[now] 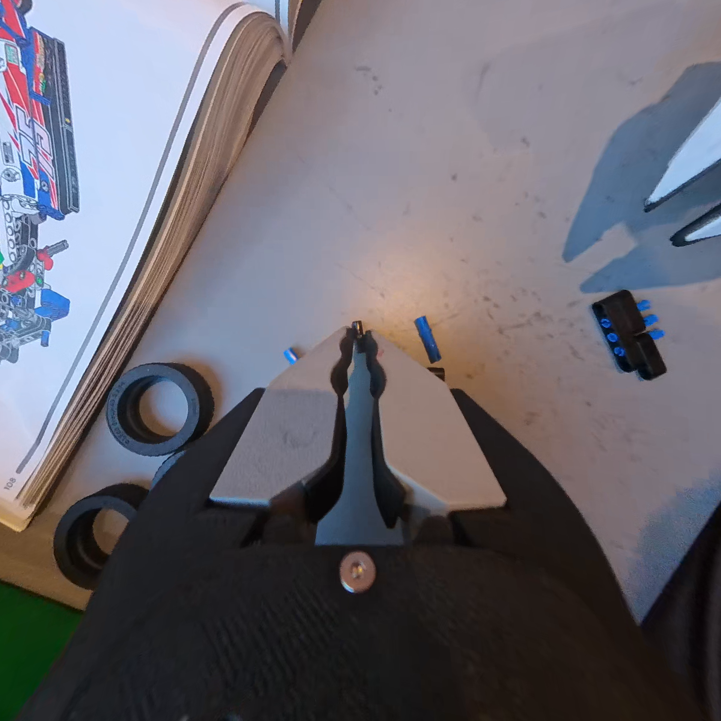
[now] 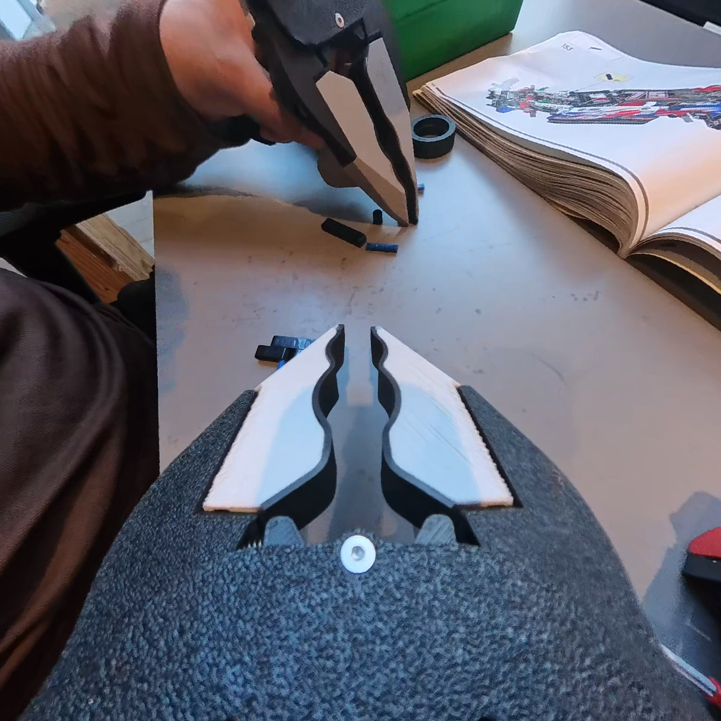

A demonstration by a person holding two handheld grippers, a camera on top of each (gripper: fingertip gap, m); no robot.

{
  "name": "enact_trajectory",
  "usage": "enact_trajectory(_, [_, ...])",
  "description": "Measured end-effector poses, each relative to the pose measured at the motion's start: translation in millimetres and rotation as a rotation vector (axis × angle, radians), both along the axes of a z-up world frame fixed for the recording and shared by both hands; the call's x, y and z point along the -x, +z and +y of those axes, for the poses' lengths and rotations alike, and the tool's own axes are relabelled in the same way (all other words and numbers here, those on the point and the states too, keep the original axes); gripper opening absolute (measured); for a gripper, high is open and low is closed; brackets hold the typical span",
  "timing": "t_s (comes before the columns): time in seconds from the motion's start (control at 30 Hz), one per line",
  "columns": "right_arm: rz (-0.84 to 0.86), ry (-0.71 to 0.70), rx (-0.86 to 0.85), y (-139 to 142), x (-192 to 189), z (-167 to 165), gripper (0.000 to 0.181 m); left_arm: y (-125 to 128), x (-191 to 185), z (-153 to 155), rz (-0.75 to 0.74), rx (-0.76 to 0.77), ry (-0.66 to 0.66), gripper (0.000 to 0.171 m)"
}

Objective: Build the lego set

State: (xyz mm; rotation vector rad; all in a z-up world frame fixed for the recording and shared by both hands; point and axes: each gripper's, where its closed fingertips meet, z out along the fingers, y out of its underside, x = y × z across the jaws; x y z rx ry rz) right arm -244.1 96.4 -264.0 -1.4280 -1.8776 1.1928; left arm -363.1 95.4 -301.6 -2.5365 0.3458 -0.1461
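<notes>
Picking up parts for the build. Left of the small black pin (image 1: 357, 326): open instruction book (image 1: 128, 128), two black tyres (image 1: 160, 407). Left tool (image 1: 359, 336) pinched shut on that pin, tips at the bench (image 1: 429, 175). Right of the pin: a blue pin (image 1: 427, 338), a black block with blue pins (image 1: 627, 336). Right tool (image 2: 357, 331) parted, holding nothing. Next, probably: lift, carry to the block, align with a hole. Green box (image 2: 452, 31) beyond; contents not visible.
</notes>
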Motion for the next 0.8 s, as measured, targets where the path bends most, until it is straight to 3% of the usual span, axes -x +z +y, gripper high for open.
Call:
enact_trajectory(0.13, [0.009, 0.0, 0.023, 2.4, -0.9, 1.4, 0.013, 2.2, -2.4, 5.4, 0.049, -0.066, -0.031, 0.003])
enact_trajectory(0.27, [0.015, -0.005, 0.039, 4.0, -1.5, 4.6, 0.013, 26.8, -18.4, 12.1, 0.074, -0.224, -0.093, 0.003])
enact_trajectory(0.4, [0.015, -0.007, 0.047, 4.3, -0.5, 6.2, 0.013, 52.5, -51.2, 10.5, 0.014, -0.362, -0.19, 0.003])
enact_trajectory(0.5, [0.042, -0.007, 0.027, 7.7, 0.2, 5.4, 0.013, 69.6, -84.0, 5.4, -0.149, -0.45, -0.242, 0.003])
enact_trajectory(0.67, [0.143, 0.008, -0.025, 25.0, 1.0, -3.1, 0.014, 66.3, -97.2, 3.5, -0.234, -0.46, -0.216, 0.003])
enact_trajectory(0.8, [0.131, 0.007, -0.064, 20.5, 1.2, -4.9, 0.017, 62.6, -103.0, -1.0, -0.259, -0.449, -0.215, 0.003])
